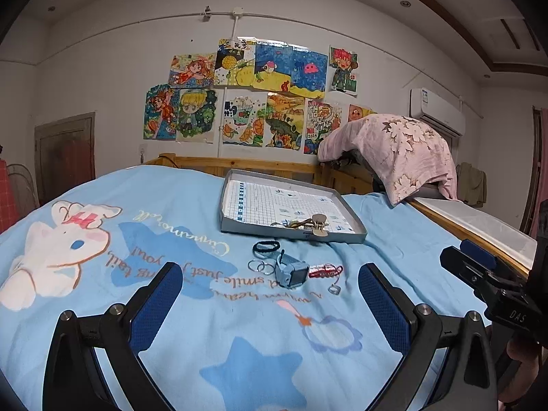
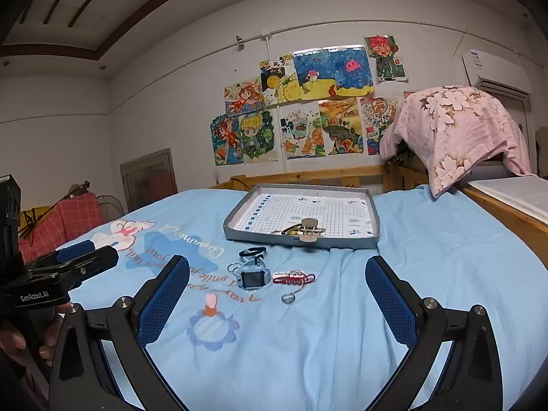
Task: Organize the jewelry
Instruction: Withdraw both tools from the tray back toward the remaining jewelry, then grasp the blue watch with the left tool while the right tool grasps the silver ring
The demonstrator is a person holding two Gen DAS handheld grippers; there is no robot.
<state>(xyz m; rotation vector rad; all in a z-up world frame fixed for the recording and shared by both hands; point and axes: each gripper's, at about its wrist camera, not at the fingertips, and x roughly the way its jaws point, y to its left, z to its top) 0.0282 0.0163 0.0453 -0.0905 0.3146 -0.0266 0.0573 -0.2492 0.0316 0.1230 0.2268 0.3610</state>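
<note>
Loose jewelry lies on the blue bedspread ahead of both grippers: a grey-blue watch, a red beaded bracelet, a small silver ring, thin silver hoops and a black hair band. Beyond them sits a grey tray holding a beige hair clip with a few small pieces. My left gripper is open and empty, well short of the watch. My right gripper is open and empty too, fingers either side of the pile but nearer the camera.
A wooden bed rail runs behind the tray. A pink floral cloth drapes over something at the right, beside a wooden ledge. A hand holds the other gripper's handle at each frame's edge.
</note>
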